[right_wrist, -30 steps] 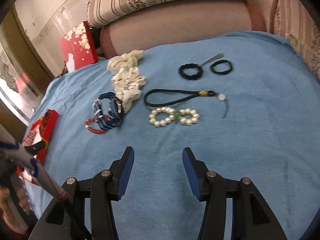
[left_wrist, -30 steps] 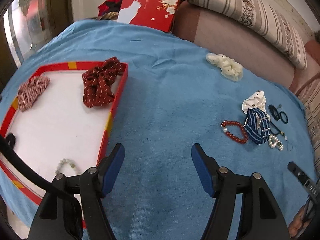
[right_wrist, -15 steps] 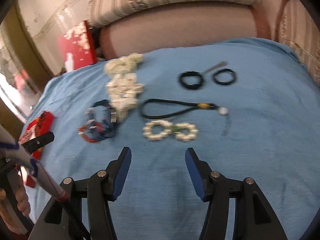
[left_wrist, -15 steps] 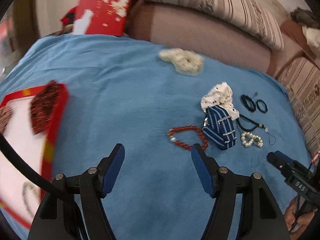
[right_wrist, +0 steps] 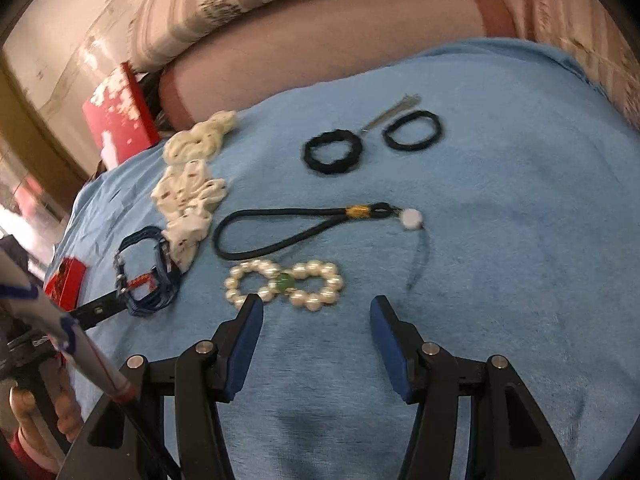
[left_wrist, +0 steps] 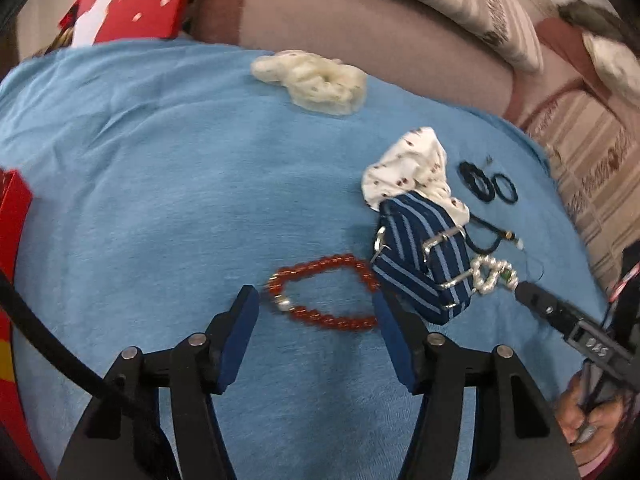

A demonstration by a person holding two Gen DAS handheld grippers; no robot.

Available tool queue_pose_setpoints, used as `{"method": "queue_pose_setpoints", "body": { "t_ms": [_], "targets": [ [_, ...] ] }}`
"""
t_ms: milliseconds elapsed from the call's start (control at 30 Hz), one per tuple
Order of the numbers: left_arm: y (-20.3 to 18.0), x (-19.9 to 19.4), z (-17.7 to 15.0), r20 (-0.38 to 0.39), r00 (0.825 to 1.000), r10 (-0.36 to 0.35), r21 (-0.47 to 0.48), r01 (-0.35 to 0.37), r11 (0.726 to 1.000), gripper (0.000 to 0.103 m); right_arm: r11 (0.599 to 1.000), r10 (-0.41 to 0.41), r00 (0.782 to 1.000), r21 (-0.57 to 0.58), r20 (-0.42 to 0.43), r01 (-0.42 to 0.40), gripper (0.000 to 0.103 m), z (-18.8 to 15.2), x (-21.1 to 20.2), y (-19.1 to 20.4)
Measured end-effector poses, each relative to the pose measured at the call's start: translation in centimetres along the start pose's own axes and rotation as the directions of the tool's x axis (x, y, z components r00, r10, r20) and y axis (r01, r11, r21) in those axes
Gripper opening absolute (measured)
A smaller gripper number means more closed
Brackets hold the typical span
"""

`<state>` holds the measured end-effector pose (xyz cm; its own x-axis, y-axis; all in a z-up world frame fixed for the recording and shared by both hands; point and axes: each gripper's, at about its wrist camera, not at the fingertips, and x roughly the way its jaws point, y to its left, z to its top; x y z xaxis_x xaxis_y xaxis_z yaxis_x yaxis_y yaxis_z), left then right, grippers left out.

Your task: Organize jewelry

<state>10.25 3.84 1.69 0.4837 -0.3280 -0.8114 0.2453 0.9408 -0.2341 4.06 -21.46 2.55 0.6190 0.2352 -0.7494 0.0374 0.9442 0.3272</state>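
Observation:
A red bead bracelet (left_wrist: 340,322) lies on the blue cloth (left_wrist: 180,200) between the tips of my left gripper (left_wrist: 316,300). Its jaws are closing, but the pads are still clear of the beads. Just right of it lie a blue striped band (left_wrist: 424,256) and a white dotted scrunchie (left_wrist: 412,168). A pearl bracelet (right_wrist: 320,267) with a green bead sits just ahead of my right gripper (right_wrist: 317,305), which is open and holds nothing. Behind the pearls lies a black cord loop (right_wrist: 288,216) with a white bead.
Two black hair ties (right_wrist: 332,152) and a metal hairpin (right_wrist: 392,114) lie farther back. A cream scrunchie (left_wrist: 320,80) sits near the sofa cushion (left_wrist: 360,32). The red tray's edge (left_wrist: 12,208) shows at far left, and a red gift box (left_wrist: 128,0) leans behind.
The left gripper has swung away from the red tray to the jewelry pile and dropped over the red bracelet, its jaws narrowing. The right gripper has moved in closer to the pearl bracelet.

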Motion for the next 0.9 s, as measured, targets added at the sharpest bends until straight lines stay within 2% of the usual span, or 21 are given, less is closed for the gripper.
{"method": "queue_pose_setpoints", "body": {
  "t_ms": [67,133,300,333,367,400,433,467,500,567,833,867,900],
  "targets": [
    [-1.0,0.5,0.0,0.004,1.000,0.025,0.045,-0.025,0.999,0.059,0.999,-0.009,1.000,-0.034,0.002,0.009,0.060,0.1,0.4,0.7],
    [-1.5,0.7,0.0,0.005,1.000,0.017,0.054,-0.018,0.998,0.058,0.998,-0.011,1.000,-0.066,-0.001,0.011,0.060,0.2,1.1,1.3],
    [-1.6,1.0,0.3,0.003,1.000,0.017,0.027,-0.017,0.999,0.038,0.988,-0.061,0.998,-0.145,-0.003,0.060,0.058,0.4,2.4,2.5],
    [-1.6,1.0,0.3,0.004,1.000,0.026,0.021,-0.026,0.999,0.026,0.986,-0.067,0.998,-0.150,-0.003,0.066,0.056,0.5,2.5,2.6],
    [-1.5,1.1,0.4,-0.001,0.999,0.038,0.015,-0.038,0.999,0.006,0.985,-0.078,0.997,-0.155,-0.006,0.076,0.044,0.5,2.7,2.6],
    [-1.4,1.2,0.4,-0.009,0.999,0.040,0.008,-0.040,0.999,0.007,0.983,-0.094,0.996,-0.161,-0.008,0.091,0.027,0.5,2.8,2.6],
    [-1.3,1.1,0.5,-0.009,0.999,0.036,-0.004,-0.036,0.999,0.007,0.981,-0.101,0.995,-0.166,-0.009,0.098,0.021,0.6,2.8,2.6],
    [-1.4,0.9,0.5,-0.012,0.999,0.039,-0.012,-0.039,0.999,0.007,0.982,-0.096,0.995,-0.163,-0.010,0.094,0.011,0.6,2.7,2.5],
    [-1.5,0.7,0.5,-0.014,0.999,0.045,-0.012,-0.045,0.999,0.007,0.983,-0.095,0.995,-0.159,-0.007,0.092,0.004,0.7,2.6,2.4],
    [-1.7,-0.1,0.3,-0.005,0.999,0.049,-0.009,-0.049,0.999,0.007,0.987,-0.075,0.997,-0.144,-0.003,0.073,0.001,0.7,2.2,2.2],
    [-0.9,-7.0,-0.7,0.084,0.996,0.035,-0.009,-0.034,0.999,0.007,0.992,0.005,0.998,-0.128,0.067,0.004,0.001,0.8,-1.5,3.1],
    [-0.5,-7.8,-1.0,0.090,0.995,0.039,-0.010,-0.038,0.999,0.007,0.991,-0.001,0.997,-0.132,0.073,0.010,0.003,0.7,-1.4,3.3],
    [-0.3,-8.4,-1.2,0.096,0.994,0.043,-0.011,-0.042,0.999,0.007,0.990,-0.010,0.998,-0.142,0.069,0.019,0.015,0.7,-1.1,3.4]
  ]
}}
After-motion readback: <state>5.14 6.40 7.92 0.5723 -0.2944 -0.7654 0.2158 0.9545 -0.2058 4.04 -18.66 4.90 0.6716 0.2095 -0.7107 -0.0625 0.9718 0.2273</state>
